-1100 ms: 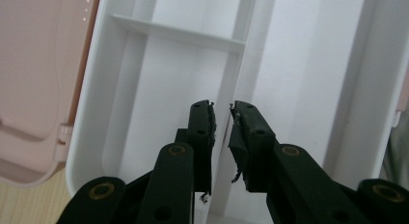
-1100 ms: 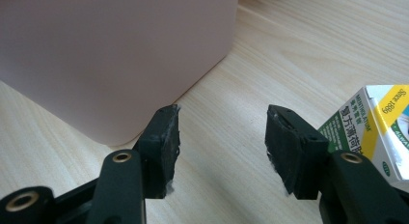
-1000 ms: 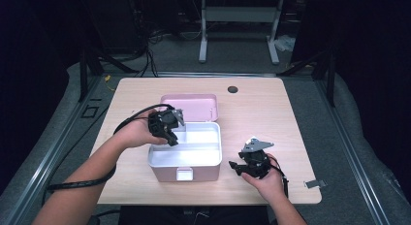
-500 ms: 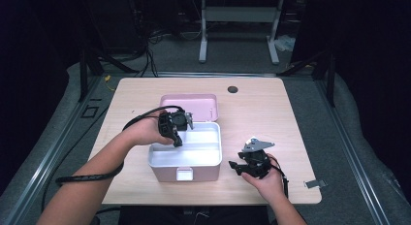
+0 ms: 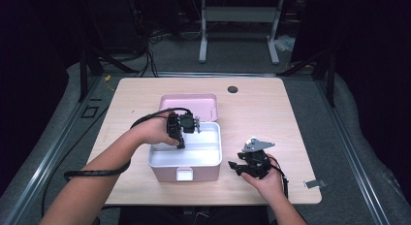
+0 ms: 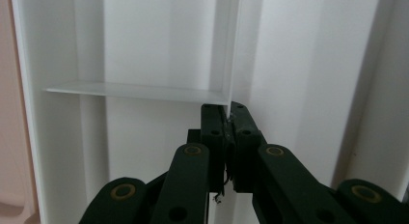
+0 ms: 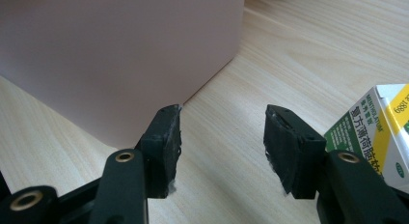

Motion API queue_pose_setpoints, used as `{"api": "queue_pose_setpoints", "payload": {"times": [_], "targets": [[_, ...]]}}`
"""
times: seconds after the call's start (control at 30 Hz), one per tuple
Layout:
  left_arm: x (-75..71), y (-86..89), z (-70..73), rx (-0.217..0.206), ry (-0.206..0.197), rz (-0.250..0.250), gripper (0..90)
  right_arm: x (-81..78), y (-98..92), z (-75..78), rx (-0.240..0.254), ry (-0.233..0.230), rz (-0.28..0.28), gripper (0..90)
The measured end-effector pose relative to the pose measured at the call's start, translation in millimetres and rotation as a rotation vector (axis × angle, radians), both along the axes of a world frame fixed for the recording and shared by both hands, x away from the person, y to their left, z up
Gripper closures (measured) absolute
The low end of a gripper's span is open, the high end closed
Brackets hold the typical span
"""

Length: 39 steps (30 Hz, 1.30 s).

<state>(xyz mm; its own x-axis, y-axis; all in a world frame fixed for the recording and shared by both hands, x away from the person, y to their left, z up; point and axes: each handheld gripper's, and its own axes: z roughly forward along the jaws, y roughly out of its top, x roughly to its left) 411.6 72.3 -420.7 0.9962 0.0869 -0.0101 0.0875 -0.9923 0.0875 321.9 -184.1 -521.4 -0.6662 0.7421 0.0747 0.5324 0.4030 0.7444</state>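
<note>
A pink box [image 5: 167, 175] stands open at the table's front middle, its lid [image 5: 190, 103] lying behind it. A white tray [image 5: 206, 156] sits inside. My left gripper [image 5: 181, 143] reaches down into the tray. In the left gripper view its jaws [image 6: 229, 109] have just been closing and are pinched on the thin upright divider [image 6: 226, 40]. My right gripper [image 5: 236, 166] rests on the table to the right of the box, open, with bare wood between its jaws [image 7: 222, 137]. The pink box wall [image 7: 120, 50] is just ahead of it. A green, yellow and white medicine carton [image 7: 381, 125] lies beside its right jaw.
A small black round disc [image 5: 232, 89] sits near the table's far edge. A grey tag [image 5: 313, 184] lies at the front right corner. The left gripper's cable [image 5: 97, 174] loops off the table's front left. Dark floor and stands surround the table.
My left hand has moved right and down into the white tray, and its jaws have come together. The right hand has stayed where it was.
</note>
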Motion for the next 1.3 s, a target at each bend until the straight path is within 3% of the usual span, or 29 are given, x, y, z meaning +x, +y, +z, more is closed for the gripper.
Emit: {"api": "queue_pose_setpoints", "payload": {"times": [0.13,0.4,0.53,0.9,1.13,1.3], "targets": [[0.7,-2.8,0.3,0.025,0.004,-0.017,87.4,0.4,-0.4,-0.3,0.004,0.003,-0.001,47.2],[2.2,-3.4,0.3,0.025,0.015,-0.028,88.1,0.8,-1.0,-0.3,0.010,0.007,0.005,47.4],[0.9,-4.9,0.6,0.035,0.001,-0.045,88.7,0.9,-1.2,-0.6,0.010,0.013,0.005,47.5],[0.9,-8.1,2.7,0.057,-0.003,-0.042,88.9,1.2,-2.2,-0.7,0.021,0.017,0.009,47.6],[0.2,-6.9,11.1,0.060,-0.014,-0.019,89.0,1.3,-2.4,-0.7,0.022,0.018,0.009,47.7],[-0.1,-3.2,24.3,0.043,-0.046,-0.006,89.0,1.5,-2.5,-0.7,0.026,0.021,0.007,47.6]]}}
